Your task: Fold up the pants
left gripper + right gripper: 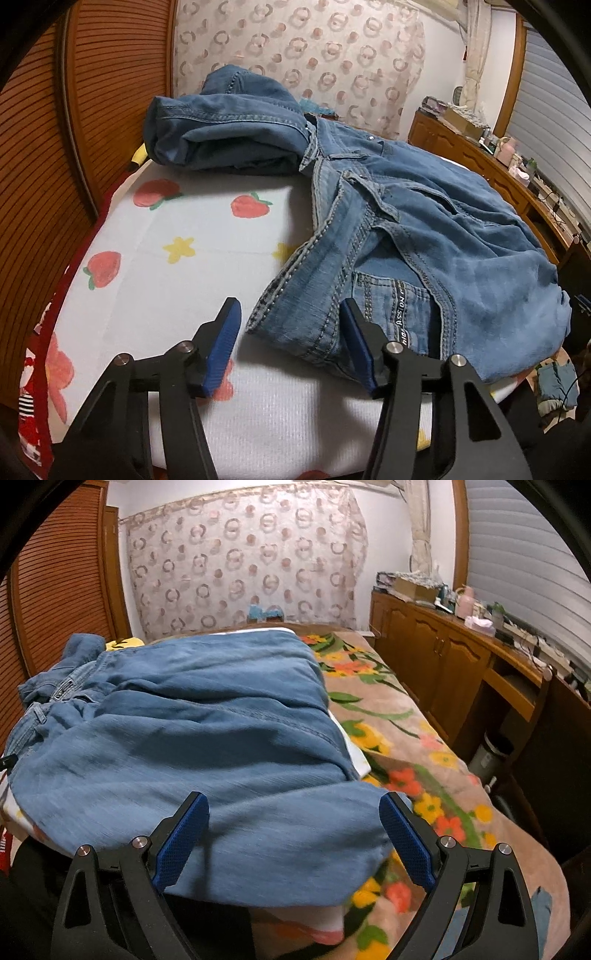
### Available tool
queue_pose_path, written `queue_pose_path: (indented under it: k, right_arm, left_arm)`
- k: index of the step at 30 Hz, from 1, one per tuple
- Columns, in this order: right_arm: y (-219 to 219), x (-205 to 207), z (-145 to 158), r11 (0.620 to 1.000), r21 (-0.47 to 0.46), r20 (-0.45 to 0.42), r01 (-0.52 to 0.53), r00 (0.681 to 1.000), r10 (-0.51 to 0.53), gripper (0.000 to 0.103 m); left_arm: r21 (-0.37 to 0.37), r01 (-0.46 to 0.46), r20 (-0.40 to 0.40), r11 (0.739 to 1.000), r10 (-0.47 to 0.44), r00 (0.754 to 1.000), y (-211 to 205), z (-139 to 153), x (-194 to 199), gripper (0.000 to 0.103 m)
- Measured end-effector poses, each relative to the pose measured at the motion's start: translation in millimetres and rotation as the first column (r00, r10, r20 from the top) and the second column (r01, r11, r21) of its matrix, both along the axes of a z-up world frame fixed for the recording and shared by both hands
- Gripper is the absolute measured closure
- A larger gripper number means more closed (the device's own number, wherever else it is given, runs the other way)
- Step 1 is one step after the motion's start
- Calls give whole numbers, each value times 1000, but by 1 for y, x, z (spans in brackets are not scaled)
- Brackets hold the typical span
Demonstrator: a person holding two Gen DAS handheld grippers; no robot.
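Now | left tool (290, 312) half-open astride jeans (424, 229) waistband | right tool (293, 806) wide open | label unreadable

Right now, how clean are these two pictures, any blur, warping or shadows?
Left wrist view: strong fisheye bending, dark corners, jeans fairly sharp, soft shadows under the left gripper. Right wrist view: same warping, denim smeared by motion blur near the right gripper.

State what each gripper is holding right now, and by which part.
Nothing is clamped. The left gripper stands open around the jeans' waistband corner, pads not pressing. The right gripper is open over the denim leg.
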State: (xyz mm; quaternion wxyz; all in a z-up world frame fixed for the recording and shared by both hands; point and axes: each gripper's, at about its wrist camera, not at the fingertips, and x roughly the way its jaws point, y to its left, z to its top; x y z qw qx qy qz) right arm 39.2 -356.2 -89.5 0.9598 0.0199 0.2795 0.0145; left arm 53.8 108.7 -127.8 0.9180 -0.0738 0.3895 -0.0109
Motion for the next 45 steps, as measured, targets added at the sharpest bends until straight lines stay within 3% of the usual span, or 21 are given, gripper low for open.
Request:
queue_pose_path:
  k: [10, 13, 17, 20, 24, 26, 39, 45]
  right_arm:
    - [-9, 7, -2, 994, 106, -74, -1, 997, 9, 17]
    - [-15, 7, 1, 990, 138, -85, -1, 996, 13, 25]
    - [-16, 6, 7, 989, 148, -82, -13, 996, 25, 44]
    - [-9, 4, 12, 996, 90, -79, -8, 997, 16, 56]
    - [-15, 1, 17, 998, 67, -62, 11, 998, -7, 86]
    - [-15, -5, 23, 999, 42, -42, 15, 999, -14, 97]
    - [-10, -29, 55, 1000, -18, 105, -6, 994, 8, 101]
    - [-15, -38, 58, 1000, 6, 179, -22, 984, 20, 101]
  left_arm:
    - [10, 6, 0, 1000, -6, 1000, -4, 1, 2, 53]
    - [3, 11, 4, 1000, -11, 1000, -4, 2, 0, 58]
    - [-4, 32, 7, 999, -32, 999, -6, 7, -2, 64]
    - [-9, 49, 16, 999, -49, 999, -8, 11, -5, 71]
    - [-12, 72, 35, 997, -71, 997, -12, 23, -10, 76]
    - [-2, 86, 47, 996, -86, 995, -16, 30, -14, 78]
    - [29, 148, 164, 989, -150, 975, -32, 93, -52, 81]
    - [41, 172, 220, 984, -176, 960, -36, 118, -61, 81]
